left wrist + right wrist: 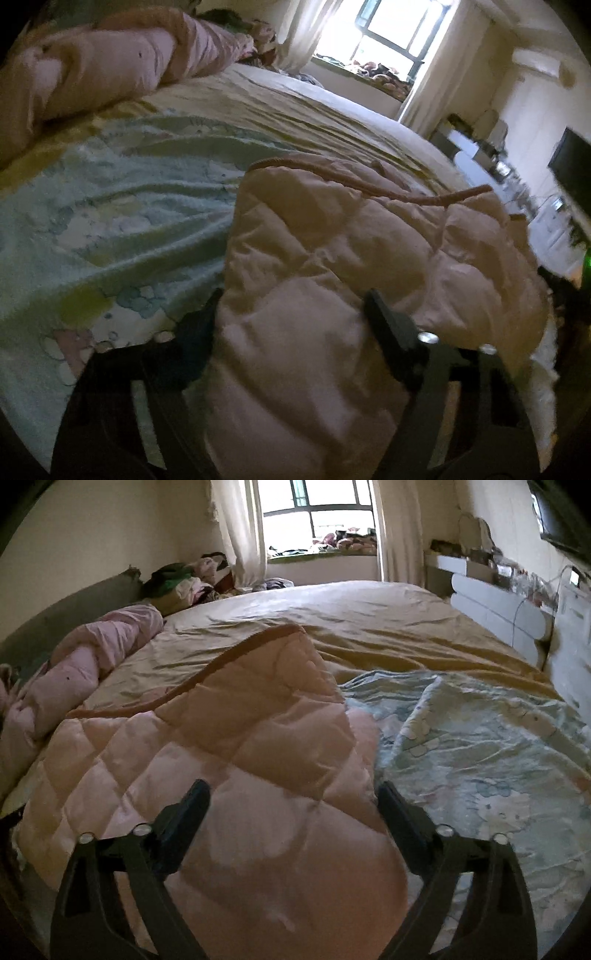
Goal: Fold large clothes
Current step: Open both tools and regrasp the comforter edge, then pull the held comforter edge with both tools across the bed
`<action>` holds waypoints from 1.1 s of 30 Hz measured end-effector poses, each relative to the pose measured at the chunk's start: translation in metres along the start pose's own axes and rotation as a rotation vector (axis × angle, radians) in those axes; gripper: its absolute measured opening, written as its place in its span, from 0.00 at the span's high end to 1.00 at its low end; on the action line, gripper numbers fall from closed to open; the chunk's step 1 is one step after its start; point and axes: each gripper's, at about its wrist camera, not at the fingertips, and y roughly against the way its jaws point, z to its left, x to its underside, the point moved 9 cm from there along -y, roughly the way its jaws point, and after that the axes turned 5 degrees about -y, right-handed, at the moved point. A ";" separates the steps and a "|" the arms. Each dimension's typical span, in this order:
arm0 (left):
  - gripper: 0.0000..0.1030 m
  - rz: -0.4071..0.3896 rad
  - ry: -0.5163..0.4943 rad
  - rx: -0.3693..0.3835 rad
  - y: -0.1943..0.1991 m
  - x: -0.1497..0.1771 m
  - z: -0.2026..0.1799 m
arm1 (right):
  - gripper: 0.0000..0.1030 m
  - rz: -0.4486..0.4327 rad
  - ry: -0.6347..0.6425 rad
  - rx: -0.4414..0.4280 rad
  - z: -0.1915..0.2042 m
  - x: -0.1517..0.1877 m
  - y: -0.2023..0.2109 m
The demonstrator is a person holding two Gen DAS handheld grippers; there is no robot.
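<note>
A pink quilted blanket [351,266] with a darker piped edge lies on the bed, partly over a pale blue-green patterned sheet [110,221]. My left gripper [291,306] stands wide open, its jaws on either side of a fold of the blanket, with fabric between the fingers [391,328]. In the right wrist view the same pink quilted blanket [240,746] fills the middle, with the patterned sheet [480,753] to its right. My right gripper [291,797] is also wide open, jaws astride the blanket's bulk.
The bed has a tan sheet [369,627]. A rolled pink duvet [74,672] lies along the left side by the headboard. Clothes are piled in the far corner [184,579]. A white cabinet [498,609] runs along the right; a window [321,520] is beyond.
</note>
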 end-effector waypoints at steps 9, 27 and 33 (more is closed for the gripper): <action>0.90 -0.044 -0.126 -0.063 0.010 -0.005 -0.012 | 0.90 -0.084 0.069 0.086 -0.005 0.002 0.028; 0.93 -0.267 -0.247 -0.104 0.029 -0.157 -0.076 | 0.91 -0.294 -0.137 0.040 -0.037 -0.078 0.060; 0.93 -0.248 -0.240 -0.140 -0.012 -0.177 -0.082 | 0.91 -0.276 -0.169 0.100 -0.055 -0.083 0.038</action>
